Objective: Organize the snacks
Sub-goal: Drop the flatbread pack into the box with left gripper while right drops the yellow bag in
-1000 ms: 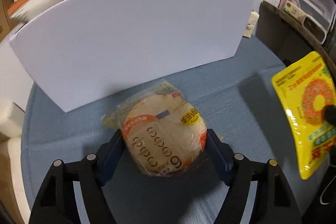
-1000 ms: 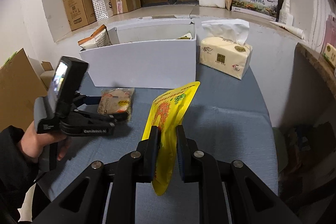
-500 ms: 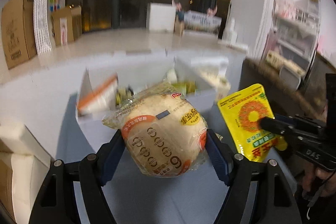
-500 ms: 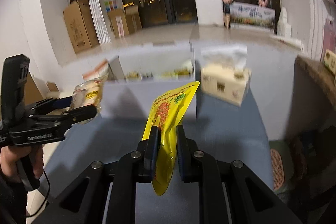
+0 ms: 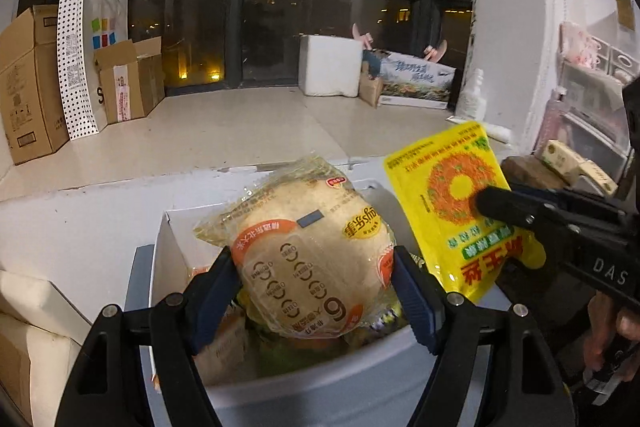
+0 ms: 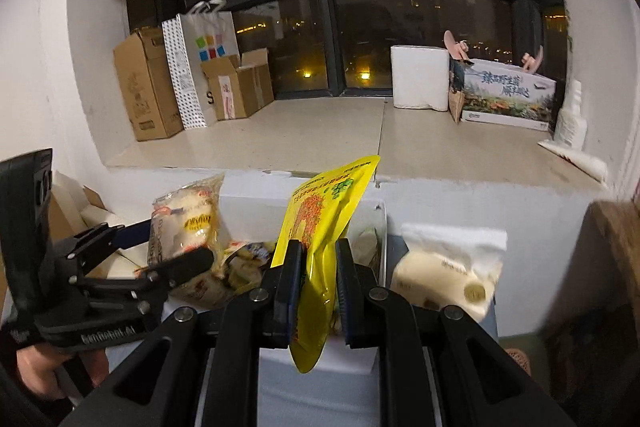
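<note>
- Both grippers have risen since the earlier frames, from the blue tabletop to above the white box (image 5: 168, 239).
- Lower centre, left wrist view: left gripper (image 5: 316, 279), jaws wide, clamps the bread packet (image 5: 312, 259) over the box.
- Centre, right wrist view: right gripper (image 6: 318, 291), jaws narrow, pinches the yellow pouch (image 6: 320, 223) upright.
- Lower right of that view: tissue pack (image 6: 448, 275) beside the box.

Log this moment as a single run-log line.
left gripper: shut on clear-wrapped round bread pack | right gripper: shut on flat yellow snack pouch | both above white storage box
</note>
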{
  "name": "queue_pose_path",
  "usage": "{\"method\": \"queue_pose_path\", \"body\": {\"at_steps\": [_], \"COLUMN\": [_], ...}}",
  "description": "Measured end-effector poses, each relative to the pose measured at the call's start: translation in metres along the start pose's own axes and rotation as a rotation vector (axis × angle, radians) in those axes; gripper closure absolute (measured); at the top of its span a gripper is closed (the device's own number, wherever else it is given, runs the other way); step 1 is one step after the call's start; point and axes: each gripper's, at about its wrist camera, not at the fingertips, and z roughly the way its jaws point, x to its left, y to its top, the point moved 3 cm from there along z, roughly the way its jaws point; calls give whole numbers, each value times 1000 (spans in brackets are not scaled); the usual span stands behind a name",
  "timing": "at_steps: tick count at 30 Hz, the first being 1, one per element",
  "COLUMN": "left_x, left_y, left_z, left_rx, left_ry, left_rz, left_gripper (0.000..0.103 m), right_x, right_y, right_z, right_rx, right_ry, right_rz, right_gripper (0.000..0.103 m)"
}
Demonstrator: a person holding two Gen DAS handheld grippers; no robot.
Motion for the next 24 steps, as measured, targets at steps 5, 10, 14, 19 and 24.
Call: {"method": "queue_pose_path", "body": {"at_steps": [5, 10, 14, 19, 24], "left_x": [11, 17, 27, 25, 25], "left_y": [-4, -11, -14, -19, -37], "left_z": [22, 3, -9, -26, -55], "left_rx": [51, -1, -14, -45, -68], "left_ry": [65, 52, 113, 151, 285], "left_rz": [-46, -57, -84, -62, -123], "left_gripper": [1, 0, 0, 0, 0], "right_x": [2, 5, 8, 8, 13], "right_y": [13, 10, 5, -1, -13], "right_z": [37, 39, 39, 30, 6], "right_rx": [18, -35, -13, -11, -49], "right_ry": [-20, -24, -37, -55, -42], "right_rz": [-14, -11, -3, 9, 30], "right_gripper": [78, 0, 0, 0, 0]}}
